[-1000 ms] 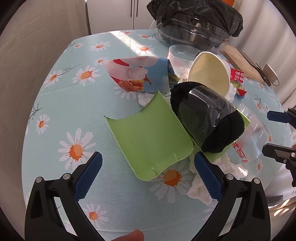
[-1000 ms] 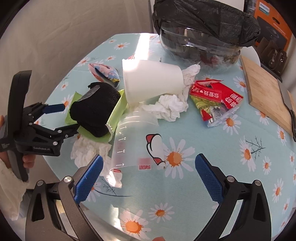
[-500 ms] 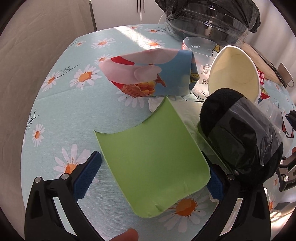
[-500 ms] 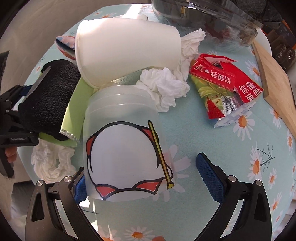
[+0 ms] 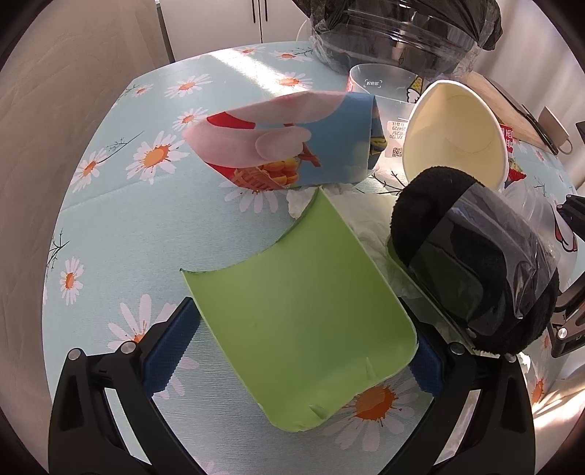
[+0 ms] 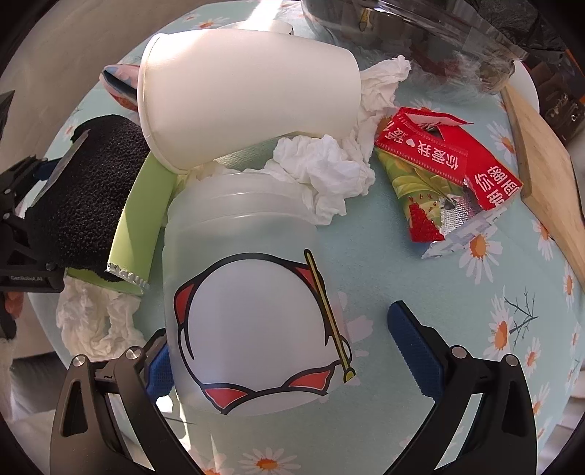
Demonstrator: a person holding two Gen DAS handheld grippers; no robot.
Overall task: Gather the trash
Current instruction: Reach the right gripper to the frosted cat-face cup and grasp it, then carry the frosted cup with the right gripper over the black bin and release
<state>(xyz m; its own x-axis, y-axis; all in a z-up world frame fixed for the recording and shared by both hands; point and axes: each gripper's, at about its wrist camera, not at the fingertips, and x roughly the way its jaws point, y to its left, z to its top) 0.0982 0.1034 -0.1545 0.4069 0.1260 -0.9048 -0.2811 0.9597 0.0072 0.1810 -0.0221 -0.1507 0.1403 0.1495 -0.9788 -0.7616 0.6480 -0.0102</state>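
The left gripper (image 5: 296, 350) stands wide, its blue-padded fingers (image 5: 170, 347) set on either side of a curved green plastic piece (image 5: 299, 318) that lies on the surface (image 5: 153, 234). The left pad sits at the piece's edge and the right pad is partly hidden behind its corner, so whether either one presses on it cannot be told. Just to the right of the green piece a black fuzzy roll wrapped in clear film (image 5: 475, 255) rests on a second green strip, with crumpled white tissue (image 5: 365, 219) beneath. Beyond lie a colourful snack packet (image 5: 292, 142), a cream paper cup (image 5: 457, 135) on its side with its mouth toward the camera, and a clear plastic cup (image 5: 380, 87). At the far edge stands a clear bin lined with a black bag (image 5: 398, 33).

The right gripper (image 6: 289, 347) is also spread wide around a translucent plastic cup with a red and black cartoon print (image 6: 248, 303), which lies on its side. Its left finger (image 6: 157, 369) is just beside or against the cup wall, while the right finger (image 6: 413, 343) stands clear of it. Past the cup are a wad of white tissue (image 6: 325, 171), the paper cup (image 6: 245, 91) tipped over, and a torn red wrapper (image 6: 446, 171) on the daisy-print cloth. A wooden board (image 6: 544, 182) lies at the right edge. The black roll (image 6: 87, 193) and the left gripper's body (image 6: 22, 234) show at the far left, with more tissue (image 6: 91, 321) below them.
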